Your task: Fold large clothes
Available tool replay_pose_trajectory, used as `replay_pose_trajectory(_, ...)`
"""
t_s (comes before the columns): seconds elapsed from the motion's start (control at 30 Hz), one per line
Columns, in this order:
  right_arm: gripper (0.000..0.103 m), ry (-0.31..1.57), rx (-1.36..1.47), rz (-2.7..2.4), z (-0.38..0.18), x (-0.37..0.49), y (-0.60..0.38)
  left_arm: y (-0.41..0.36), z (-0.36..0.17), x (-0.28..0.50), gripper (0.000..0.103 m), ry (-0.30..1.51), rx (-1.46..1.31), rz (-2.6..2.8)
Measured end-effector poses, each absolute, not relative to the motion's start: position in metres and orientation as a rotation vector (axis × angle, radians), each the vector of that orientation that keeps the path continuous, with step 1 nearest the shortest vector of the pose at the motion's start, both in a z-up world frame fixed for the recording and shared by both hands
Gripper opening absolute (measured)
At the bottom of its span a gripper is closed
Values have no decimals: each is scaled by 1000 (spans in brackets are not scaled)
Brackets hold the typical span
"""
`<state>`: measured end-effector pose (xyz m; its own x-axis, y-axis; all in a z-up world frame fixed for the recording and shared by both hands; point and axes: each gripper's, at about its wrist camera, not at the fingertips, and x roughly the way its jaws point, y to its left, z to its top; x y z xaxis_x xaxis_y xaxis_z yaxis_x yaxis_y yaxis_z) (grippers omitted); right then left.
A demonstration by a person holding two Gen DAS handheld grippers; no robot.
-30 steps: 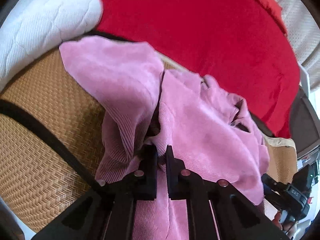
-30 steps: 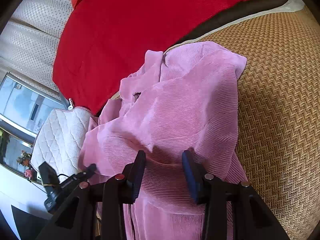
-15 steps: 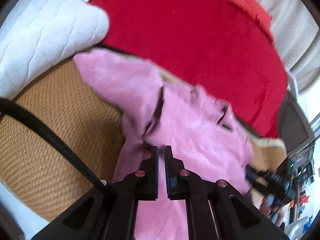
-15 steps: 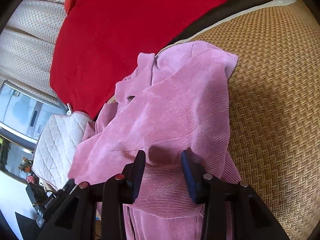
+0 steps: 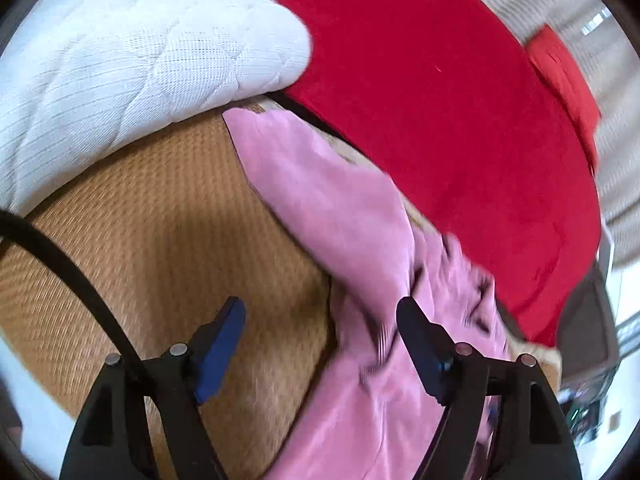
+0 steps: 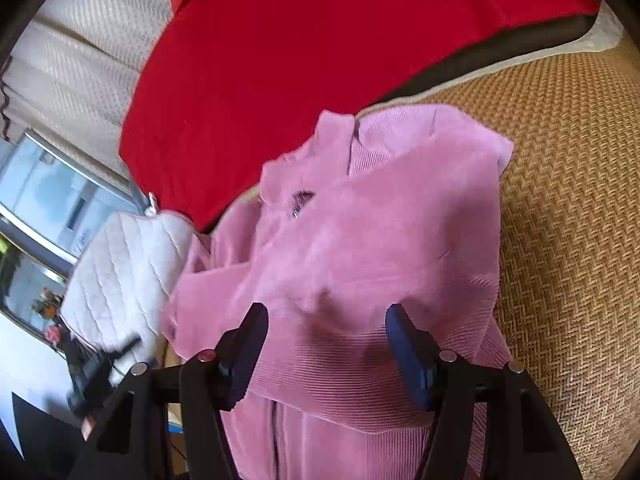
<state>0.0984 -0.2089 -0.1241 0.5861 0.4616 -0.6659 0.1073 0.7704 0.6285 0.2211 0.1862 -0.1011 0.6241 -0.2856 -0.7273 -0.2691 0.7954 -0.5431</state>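
Left wrist view shows the left hand-held gripper (image 5: 320, 344) with its jaws opening, wide apart over the woven mat (image 5: 160, 240); nothing is between them, the right finger only lying in front of the pink garment's edge; the picture is blurred, so fine folds cannot be read. The pink garment (image 6: 360, 240) lies crumpled on the mat, its far edge just beside the red blanket (image 6: 320, 60), with a white quilted pillow (image 5: 140, 60) near its sleeve end. In the right wrist view the right hand-held gripper (image 6: 324, 344) also has its jaws opening; a raised pucker of ribbed cloth sits between them, but the pads do not press on it.

The garment looks like soft ribbed corduroy or knit: light, limp, no stiffness of its own, so it will drape and bunch when lifted and slide little on the rough mat. I judge the best holds are the firm edges: the hem band near the right hand-held gripper, the shoulder seams or the cuff of the sleeve (image 5: 312, 184), one in each gripper, pulled apart to flatten.

A second ago the left jaws were pinched shut on a fold of pink cloth; now they have let go and shifted sideways over bare mat. The right jaws were narrower around the pucker and now stand wider.
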Motion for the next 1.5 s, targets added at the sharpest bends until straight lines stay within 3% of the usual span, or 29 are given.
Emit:
replay_pose_trajectory(0.5,66,952,565,190,-128,112,-191,236,-159,327,77,919,-959,43)
replay_pose_trajectory(0.6,66,951,550,184,-129,114,-189,229,-171,337,59,939,-1003,7)
replay_pose_trajectory(0.7,66,950,545,180,-129,114,-189,223,-182,345,49,955,-1021,-11)
replay_pose_trajectory(0.77,66,949,541,179,-130,115,-189,222,-186,349,36,948,-1033,-13)
replay_pose_trajectory(0.83,66,948,537,179,-130,115,-189,222,-190,355,17,940,-1045,-11)
replay_pose_trajectory(0.9,66,947,535,179,-129,115,-189,224,-190,355,11,924,-1044,15)
replay_pose_trajectory(1.1,66,947,530,174,-130,116,-188,227,-156,352,4,821,-942,44)
replay_pose_trajectory(1.5,66,954,557,175,-131,113,-193,170,-27,298,3,613,-626,-126)
